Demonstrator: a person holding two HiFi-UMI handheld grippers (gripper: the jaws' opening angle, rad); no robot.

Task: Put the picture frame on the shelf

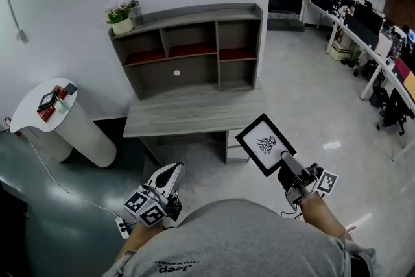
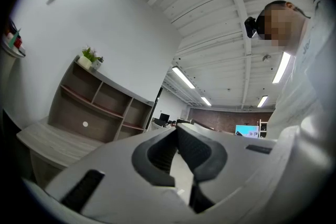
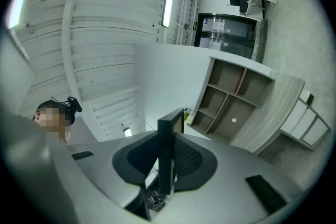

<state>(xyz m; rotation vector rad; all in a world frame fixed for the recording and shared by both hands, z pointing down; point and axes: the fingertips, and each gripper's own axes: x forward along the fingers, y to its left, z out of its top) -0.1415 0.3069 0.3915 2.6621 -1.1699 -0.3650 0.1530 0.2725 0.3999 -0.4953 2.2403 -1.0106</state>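
Observation:
A black picture frame (image 1: 266, 144) with a white print is held up at the lower right of the head view, in front of the desk. My right gripper (image 1: 286, 162) is shut on its lower corner. In the right gripper view the picture frame (image 3: 167, 152) stands edge-on between the two dark pads. The grey shelf unit (image 1: 191, 48) with red inner boards stands on the desk (image 1: 194, 115) against the wall. My left gripper (image 1: 170, 173) is low at the left, near the person's body. Its jaws look shut with nothing between them in the left gripper view (image 2: 176, 134).
A potted plant (image 1: 120, 18) sits on the shelf's top left corner. A white round stand (image 1: 59, 120) with small items stands at the left, a cable on the floor beside it. Office desks and chairs (image 1: 369, 36) line the right side.

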